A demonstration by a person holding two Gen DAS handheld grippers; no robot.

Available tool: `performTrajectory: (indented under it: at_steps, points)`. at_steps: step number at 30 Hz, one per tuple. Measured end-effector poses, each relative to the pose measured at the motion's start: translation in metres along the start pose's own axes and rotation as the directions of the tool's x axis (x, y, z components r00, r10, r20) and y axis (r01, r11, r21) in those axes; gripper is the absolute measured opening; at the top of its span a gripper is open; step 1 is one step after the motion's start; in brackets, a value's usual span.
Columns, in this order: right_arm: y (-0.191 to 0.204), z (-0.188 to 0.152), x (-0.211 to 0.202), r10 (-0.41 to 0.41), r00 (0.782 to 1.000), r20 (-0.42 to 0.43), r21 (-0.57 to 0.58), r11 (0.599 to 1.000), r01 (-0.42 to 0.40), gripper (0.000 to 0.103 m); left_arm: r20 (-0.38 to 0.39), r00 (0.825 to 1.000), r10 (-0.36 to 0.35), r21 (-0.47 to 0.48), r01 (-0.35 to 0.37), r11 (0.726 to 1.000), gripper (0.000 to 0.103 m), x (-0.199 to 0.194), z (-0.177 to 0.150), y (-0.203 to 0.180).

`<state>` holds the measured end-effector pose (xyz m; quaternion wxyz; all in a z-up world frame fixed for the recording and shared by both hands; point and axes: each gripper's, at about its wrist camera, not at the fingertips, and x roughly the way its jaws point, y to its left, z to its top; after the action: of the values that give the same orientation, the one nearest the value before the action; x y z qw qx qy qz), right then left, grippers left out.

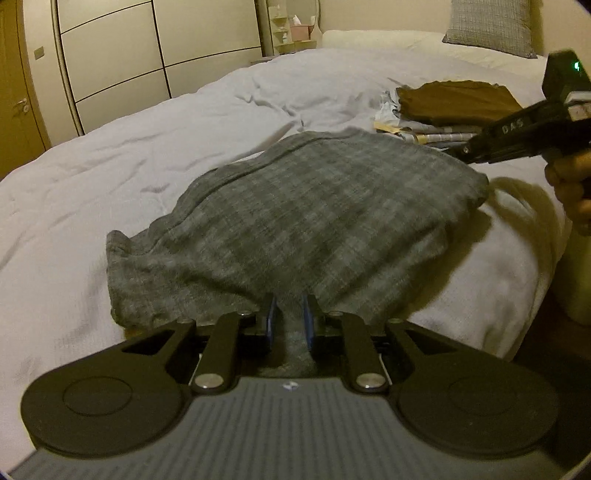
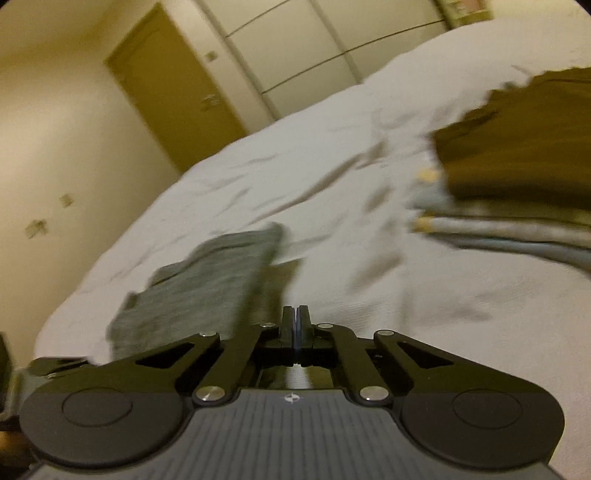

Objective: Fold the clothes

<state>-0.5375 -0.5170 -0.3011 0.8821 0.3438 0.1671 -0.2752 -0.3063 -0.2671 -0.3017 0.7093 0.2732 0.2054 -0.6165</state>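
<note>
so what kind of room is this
Most likely a bedroom: a wide bed with a white duvet and a pillow at its head, a built-in wardrobe along the wall, and a stack of folded clothes beside the grey checked garment.

White bed (image 1: 147, 155): grey checked garment (image 1: 314, 221), folded stack (image 1: 443, 118), pillows (image 1: 491, 26).

The grey garment (image 1: 295, 229) covers the left gripper's (image 1: 290, 317) fingertips. In the right wrist view the stack (image 2: 517, 177) runs off the right edge, smeared by blur. The hand (image 1: 570, 184) is cut off too.
</note>
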Motion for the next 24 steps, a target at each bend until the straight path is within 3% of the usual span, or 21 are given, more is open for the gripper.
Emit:
performTrajectory:
  at_steps: [2,3,5,9,14,16,18,24]
  points:
    - [0.002,-0.002,-0.016,0.003,0.999,0.041,-0.027,1.000,-0.002,0.003,0.007,1.000,0.009,0.012,-0.009,1.000,0.014,-0.006,0.003,0.000]
    - [0.005,-0.004,-0.024,0.004,0.998,0.057,-0.055,0.998,-0.001,0.009,0.021,1.000,0.020,0.038,-0.021,0.999,0.014,-0.009,0.005,-0.004]
    - [0.017,-0.012,-0.040,0.007,0.997,0.078,-0.124,0.992,0.002,0.012,0.064,0.998,0.026,0.109,-0.033,0.994,0.014,-0.021,0.009,-0.012]
    - [0.039,-0.038,-0.054,0.021,0.998,0.052,-0.220,0.975,-0.009,0.021,0.136,0.989,-0.053,0.253,0.017,0.967,0.015,-0.035,0.020,-0.043]
    - [0.046,-0.052,-0.041,0.025,0.999,0.024,-0.196,0.980,-0.020,0.025,0.134,0.983,-0.125,0.356,0.069,0.932,0.016,-0.018,0.030,-0.080]
    - [0.041,-0.049,-0.029,0.000,1.000,0.008,-0.157,0.988,0.001,0.017,0.095,0.989,-0.116,0.366,0.074,0.928,0.016,-0.001,0.030,-0.086]
    - [0.029,-0.046,-0.024,0.008,1.000,0.005,-0.090,0.996,-0.007,0.016,0.045,0.994,-0.095,0.362,0.072,0.929,0.016,0.017,0.028,-0.087]
    - [0.014,-0.046,-0.025,0.015,1.000,0.019,-0.010,1.000,-0.015,0.015,0.025,0.994,-0.110,0.279,0.099,0.955,0.017,0.018,0.020,-0.075]
